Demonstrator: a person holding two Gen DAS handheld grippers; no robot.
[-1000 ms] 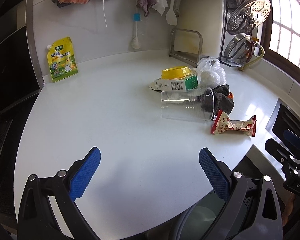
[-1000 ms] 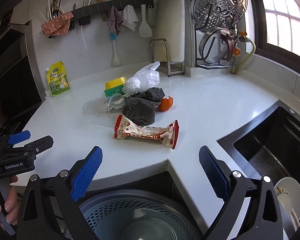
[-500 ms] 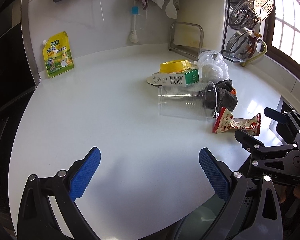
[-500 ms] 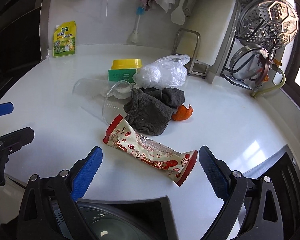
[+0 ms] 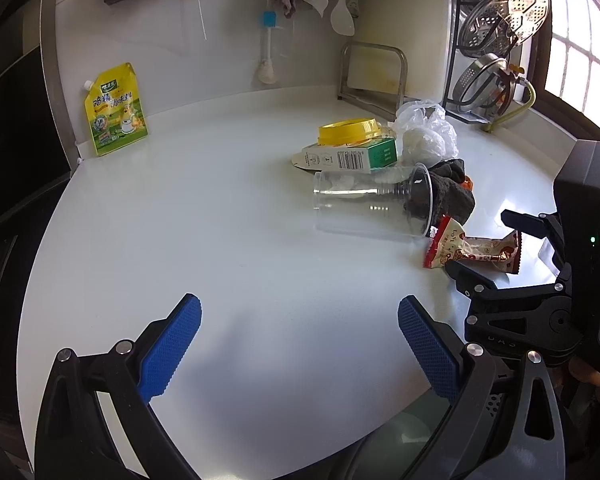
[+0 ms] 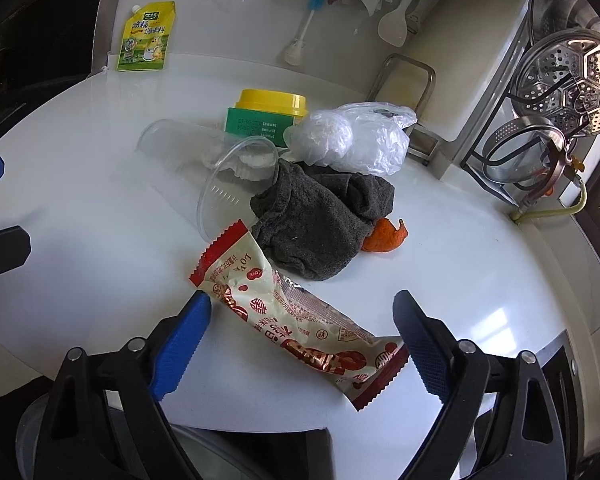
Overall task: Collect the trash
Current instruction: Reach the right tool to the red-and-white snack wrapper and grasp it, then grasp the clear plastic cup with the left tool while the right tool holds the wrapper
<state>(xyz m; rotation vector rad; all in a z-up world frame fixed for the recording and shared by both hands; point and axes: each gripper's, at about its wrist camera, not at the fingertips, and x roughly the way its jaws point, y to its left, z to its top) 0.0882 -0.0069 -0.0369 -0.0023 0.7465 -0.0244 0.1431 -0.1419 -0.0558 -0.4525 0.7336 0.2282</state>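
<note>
Right gripper: blue-padded jaws spread wide, straddling a red-and-white crinkled plastic snack wrapper lying near the front edge of the white countertop; whether the pads touch it cannot be told. Behind the wrapper, a crumpled dark grey cloth touches an orange peel scrap. A clear plastic cup lies on its side beside the cloth. A crumpled clear plastic bag and a green carton under a yellow lid sit further back.
</note>
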